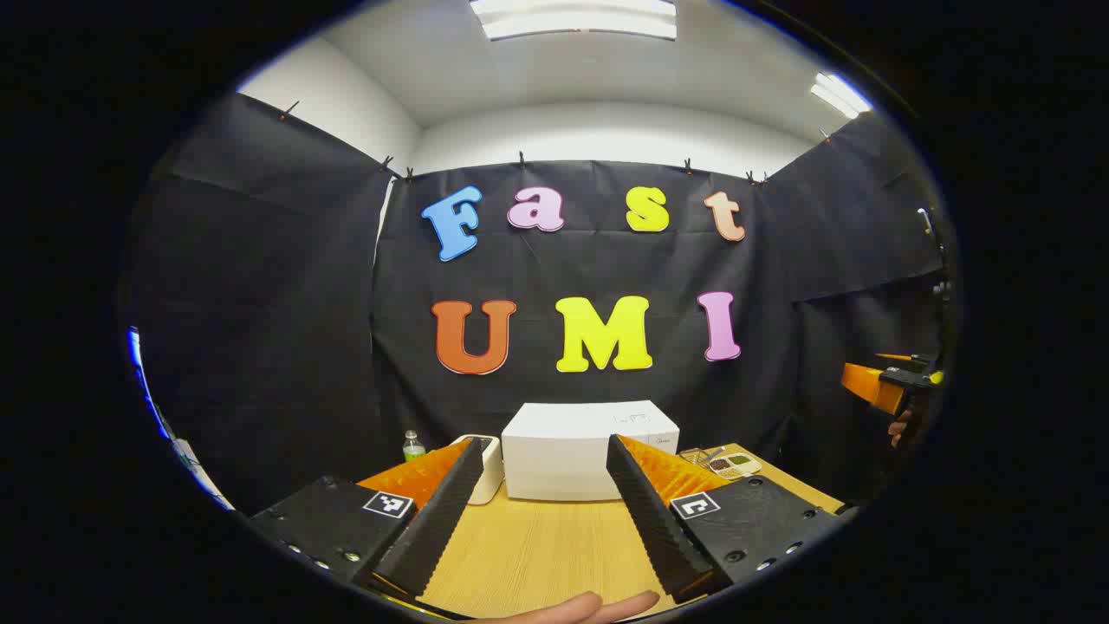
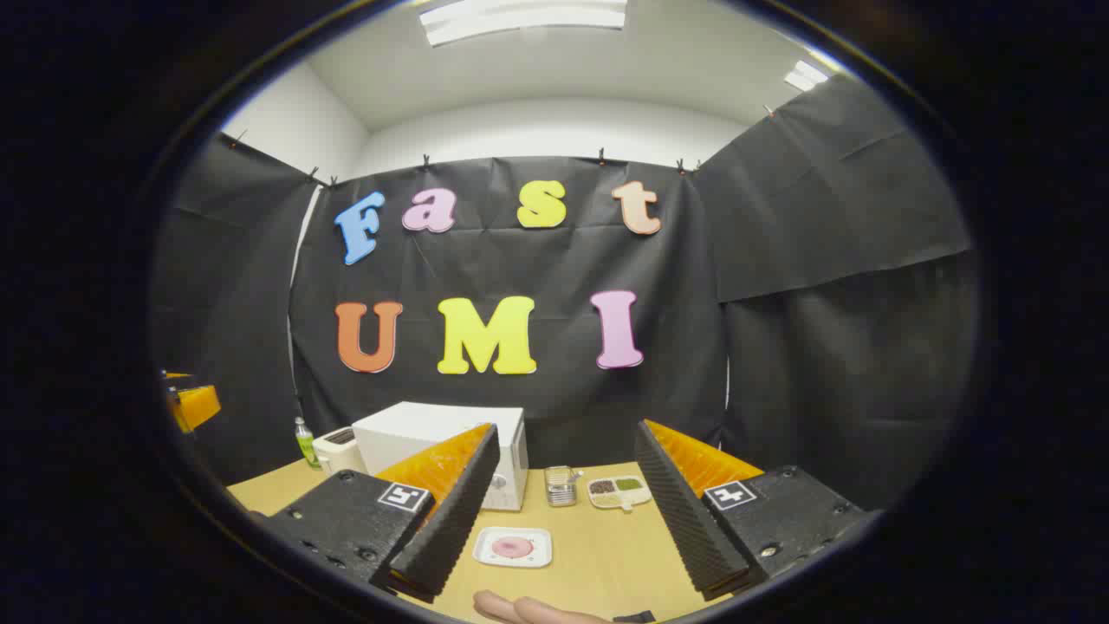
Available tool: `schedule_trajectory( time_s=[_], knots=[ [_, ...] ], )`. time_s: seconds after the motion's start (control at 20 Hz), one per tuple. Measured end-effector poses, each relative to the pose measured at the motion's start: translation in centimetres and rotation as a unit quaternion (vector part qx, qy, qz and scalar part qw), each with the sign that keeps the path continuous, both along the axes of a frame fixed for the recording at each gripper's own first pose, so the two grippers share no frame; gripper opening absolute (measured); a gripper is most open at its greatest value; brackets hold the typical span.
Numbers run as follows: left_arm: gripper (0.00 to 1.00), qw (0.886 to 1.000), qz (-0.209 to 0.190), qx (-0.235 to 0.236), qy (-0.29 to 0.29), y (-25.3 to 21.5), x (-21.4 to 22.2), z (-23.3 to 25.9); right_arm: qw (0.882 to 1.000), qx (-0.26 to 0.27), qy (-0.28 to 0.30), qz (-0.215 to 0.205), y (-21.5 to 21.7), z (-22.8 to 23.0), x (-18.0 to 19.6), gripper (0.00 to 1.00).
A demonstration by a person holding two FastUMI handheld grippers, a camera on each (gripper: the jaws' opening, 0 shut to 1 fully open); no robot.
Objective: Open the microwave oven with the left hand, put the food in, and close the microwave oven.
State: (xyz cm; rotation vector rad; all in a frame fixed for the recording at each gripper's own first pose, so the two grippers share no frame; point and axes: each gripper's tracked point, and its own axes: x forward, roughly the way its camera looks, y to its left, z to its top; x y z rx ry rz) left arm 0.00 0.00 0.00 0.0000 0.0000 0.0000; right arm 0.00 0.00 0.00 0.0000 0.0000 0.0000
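1. Step in hand: the very start. The microwave oven [image 1: 579, 451] stands at the back of the counter [image 1: 537, 555], door shut as far as I can judge; nothing is gripped yet.
2. Left claw [image 1: 541, 511]: fingers wide apart, empty, held well short of the oven and pointed straight at its front. The oven sits framed between the two fingers in the left gripper view.
3. Right claw [image 2: 563, 511]: fingers also apart, empty, held above the counter.
4. Food: a pink round item on a white square plate [image 2: 513, 547], lying on the counter in front of the oven's right corner, between the right claw's fingers in the right gripper view. Apart from both claws.
5. Other items: a small white box-like appliance [image 2: 338, 449] touching or just beside the oven's left side, a green bottle [image 2: 302, 442] beyond it, a small metal rack [image 2: 561, 485] and a divided tray [image 2: 619, 491] to the oven's right. The handle side of the door is too small to make out.
6. Next move, my judgement: the left claw must travel forward to the oven door, find its edge or handle, close on it and swing it open. The right claw should wait near the plate.
7. Risk: the swinging door may sweep towards the plate.
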Motion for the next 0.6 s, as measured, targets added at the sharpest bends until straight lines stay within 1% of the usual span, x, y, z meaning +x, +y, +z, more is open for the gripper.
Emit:
schedule_trajectory(
  time_s=[0.6],
  knots=[
    [0.92,1.0,0.001,-0.001,-0.001,0.27,-0.19,0.19,1.0,-0.007,-0.008,0.008,0.62,0.48,-0.44,0.91]
  ],
)
